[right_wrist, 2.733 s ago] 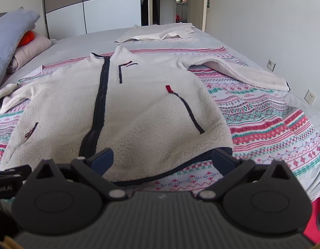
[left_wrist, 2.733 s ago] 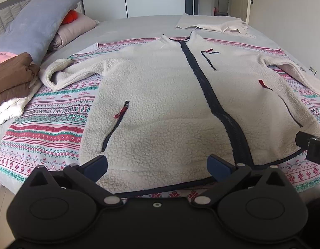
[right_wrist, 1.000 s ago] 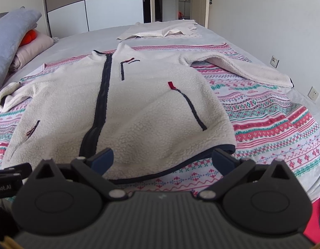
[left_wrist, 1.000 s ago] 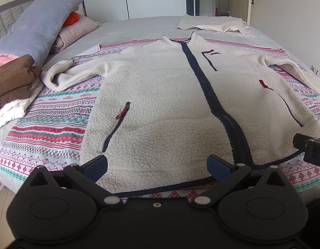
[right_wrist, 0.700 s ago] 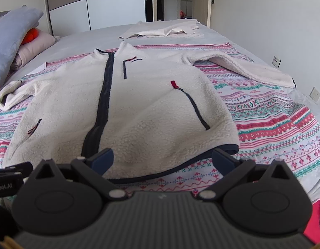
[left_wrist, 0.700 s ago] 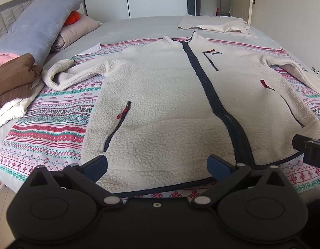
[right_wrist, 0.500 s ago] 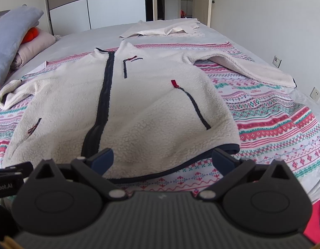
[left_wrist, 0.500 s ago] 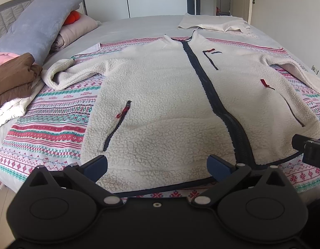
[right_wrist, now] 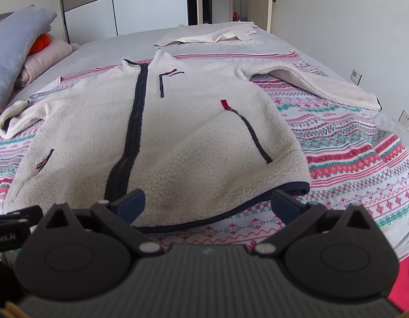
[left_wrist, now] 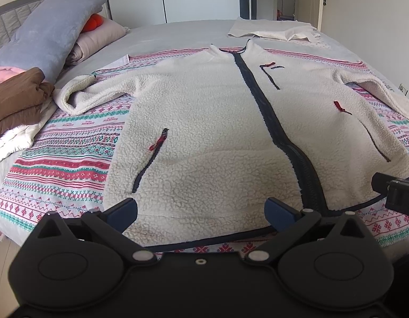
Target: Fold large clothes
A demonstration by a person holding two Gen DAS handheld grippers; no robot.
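My left claw (left_wrist: 200, 208) and right claw (right_wrist: 208, 202) both gape wide and empty above the hem of the cream fleece zip-up jacket (left_wrist: 231, 132), spread flat on the patterned bedspread (right_wrist: 350, 159). I should pinch hem corners squarely, lifting evenly.

The matte black plastic left gripper (left_wrist: 200, 210) and the ribbed-topped right gripper (right_wrist: 207, 202) are both showing round housings, silver screws and blue-padded fingertips (left_wrist: 123, 209).

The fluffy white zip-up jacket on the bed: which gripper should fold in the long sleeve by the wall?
Probably the right gripper: the long sleeve of the fluffy white fleece jacket stretches out on its side, and it is open and empty.
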